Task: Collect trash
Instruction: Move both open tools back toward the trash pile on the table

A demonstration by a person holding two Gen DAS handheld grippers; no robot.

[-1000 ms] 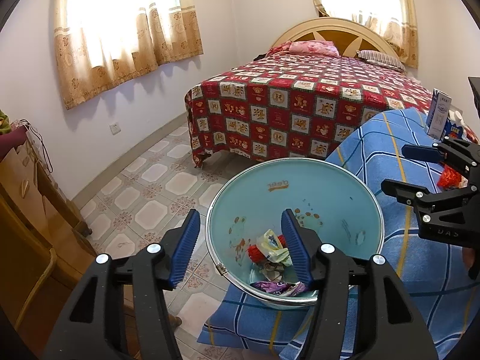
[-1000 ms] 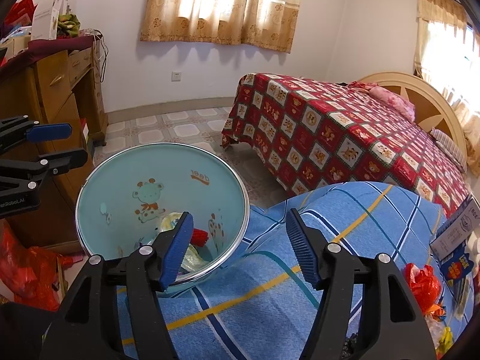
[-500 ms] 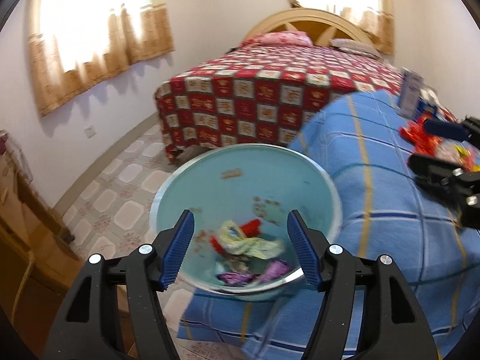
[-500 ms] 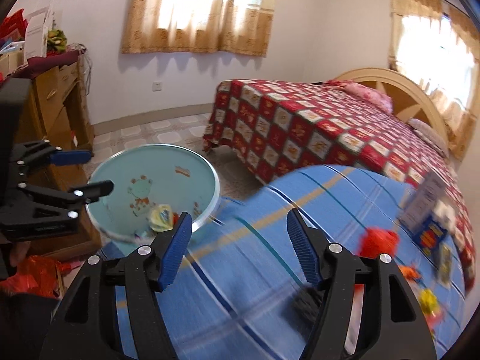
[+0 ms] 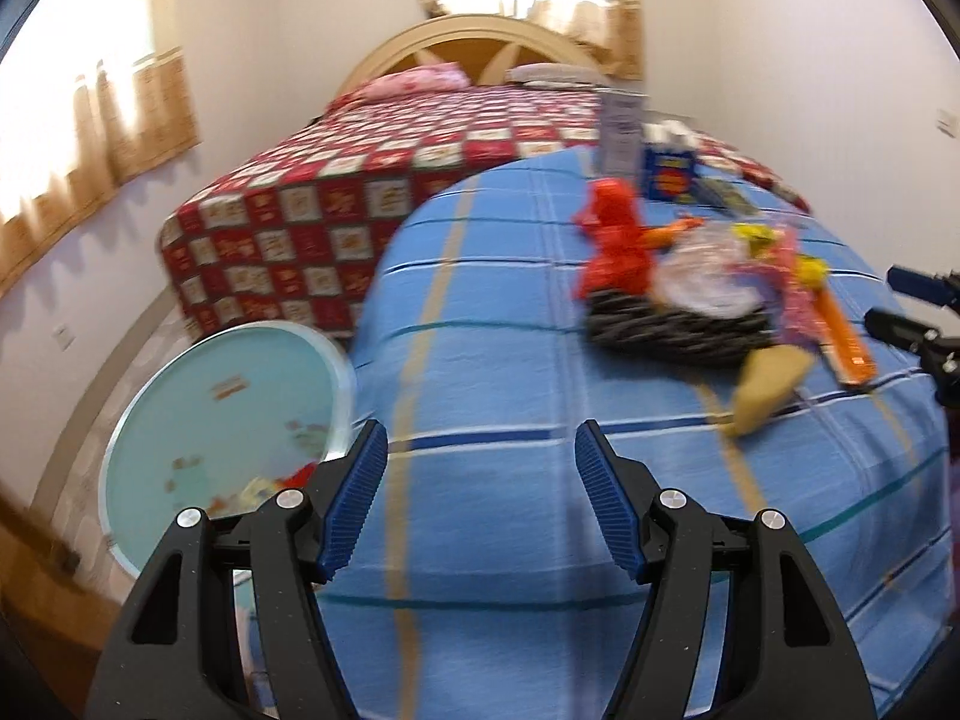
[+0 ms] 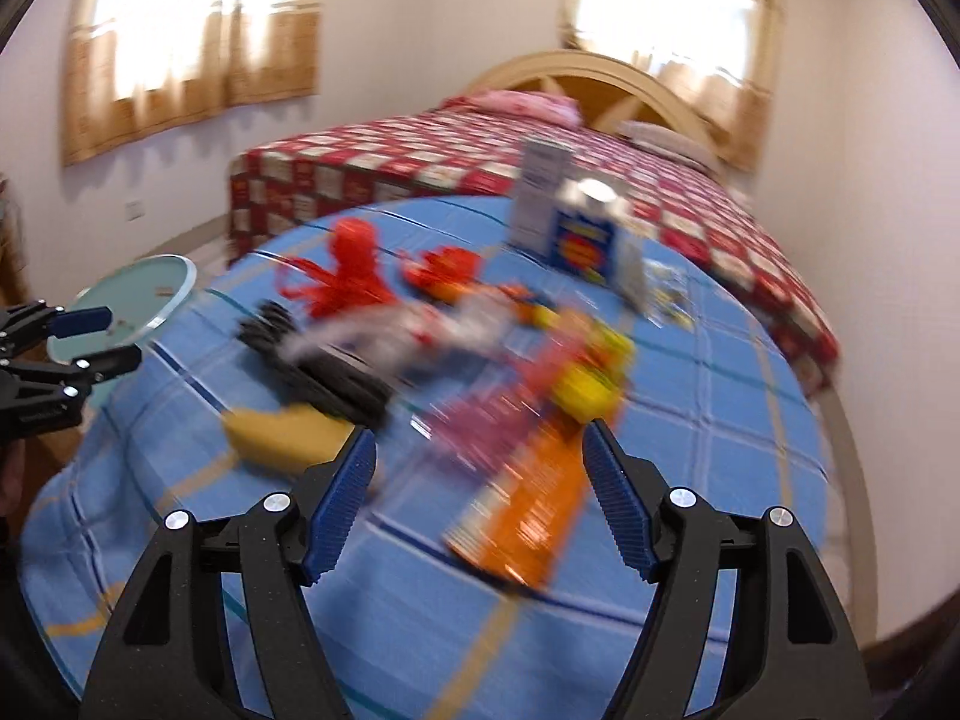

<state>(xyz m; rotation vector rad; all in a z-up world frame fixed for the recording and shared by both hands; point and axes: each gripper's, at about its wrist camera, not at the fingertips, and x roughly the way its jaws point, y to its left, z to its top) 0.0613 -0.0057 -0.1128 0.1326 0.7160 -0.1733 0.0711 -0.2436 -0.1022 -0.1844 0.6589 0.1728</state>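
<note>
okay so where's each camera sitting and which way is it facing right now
Left wrist: on the left claw, looking down across the blue blanket, bin at left; right claw at the right edge.
Right wrist: on the right claw, over the orange wrapper; left claw at the left edge.
Shared: blanket, trash pile, bin, red bed.

Both grippers swung from the bin point(image 5: 222, 396) toward the trash pile point(image 6: 480, 348). The right gripper point(image 6: 480, 468) has just opened wider, jaws empty.
</note>
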